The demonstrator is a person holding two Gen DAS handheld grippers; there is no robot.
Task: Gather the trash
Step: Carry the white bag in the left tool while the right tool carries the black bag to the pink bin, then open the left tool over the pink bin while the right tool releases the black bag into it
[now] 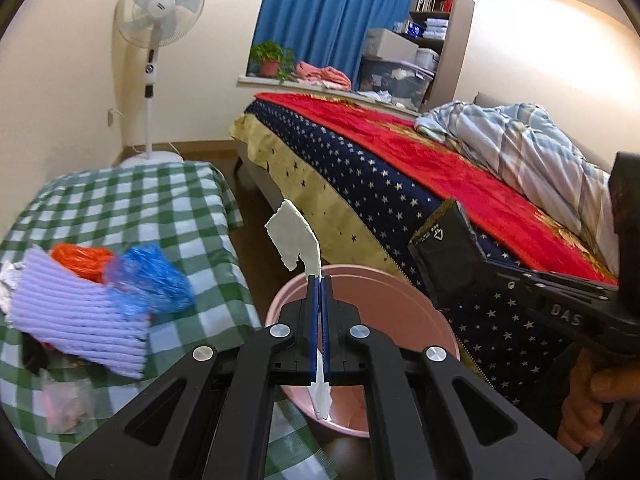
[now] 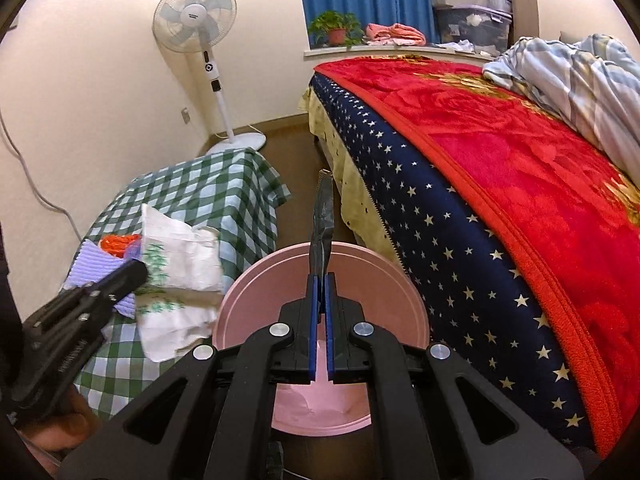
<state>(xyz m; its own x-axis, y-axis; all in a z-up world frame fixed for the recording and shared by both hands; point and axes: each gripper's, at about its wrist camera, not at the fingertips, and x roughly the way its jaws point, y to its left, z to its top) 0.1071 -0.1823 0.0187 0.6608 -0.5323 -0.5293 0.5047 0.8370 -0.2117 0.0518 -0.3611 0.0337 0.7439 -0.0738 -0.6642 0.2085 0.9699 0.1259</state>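
Paper scrap (image 1: 294, 240) in clamped left claw (image 1: 319, 280)

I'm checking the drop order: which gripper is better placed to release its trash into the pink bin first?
Probably right. The right gripper pinches a dark wrapper squarely over the pink bin. The left gripper, shut on white paper, sits nearer the rim beside the checkered table.

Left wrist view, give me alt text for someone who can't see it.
The left tool, shut on a torn white paper scrap, is over a pink bin standing between a green-checked table and a bed. The right tool holds a black wrapper nearby. Bags and a purple knit lie on the table.
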